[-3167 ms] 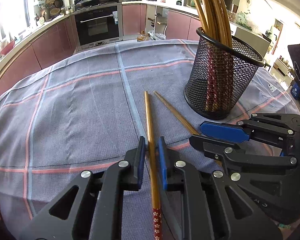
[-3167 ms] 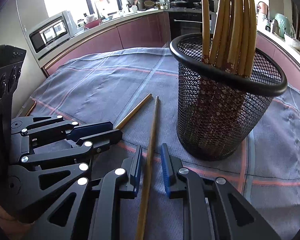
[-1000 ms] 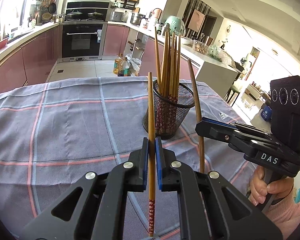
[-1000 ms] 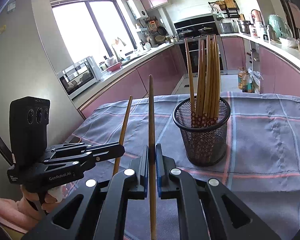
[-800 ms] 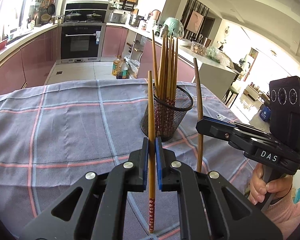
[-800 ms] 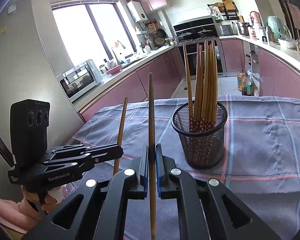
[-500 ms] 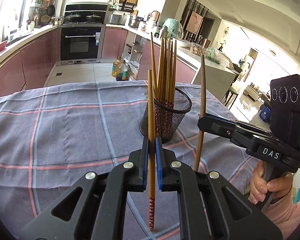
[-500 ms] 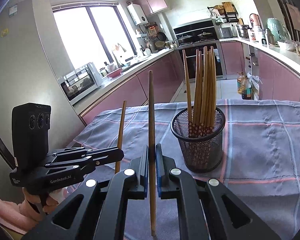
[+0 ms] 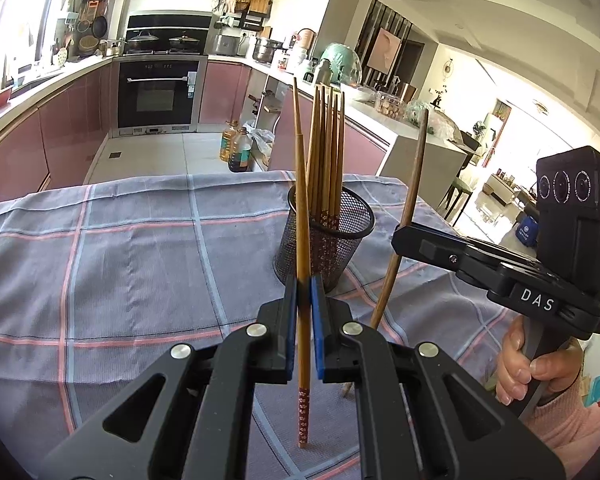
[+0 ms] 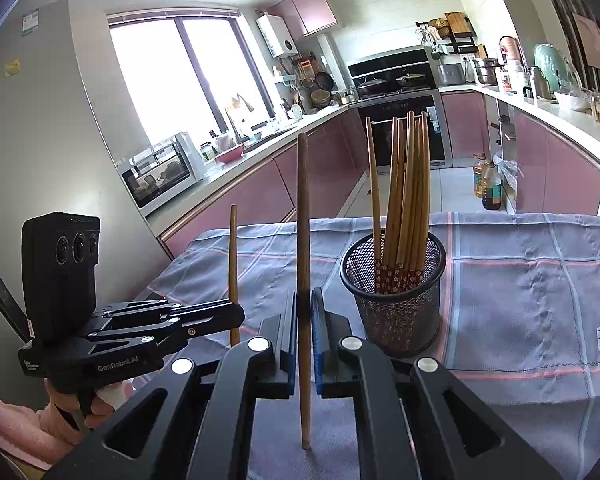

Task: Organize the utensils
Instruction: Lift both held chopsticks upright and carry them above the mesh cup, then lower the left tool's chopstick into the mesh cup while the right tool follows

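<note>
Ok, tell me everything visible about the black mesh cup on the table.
The mesh cup is a round black wire-mesh holder with a solid rim, standing upright on the checked tablecloth. It holds a bundle of wooden chopsticks, their red flower-patterned ends down and showing through the mesh, plain tips fanning upward. Neither gripper touches it; both held chopsticks are clear of it.

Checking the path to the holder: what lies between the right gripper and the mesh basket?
Only bare checked tablecloth, seen in the right wrist view, separates the right gripper, shut on its chopstick, from the mesh basket.
</note>
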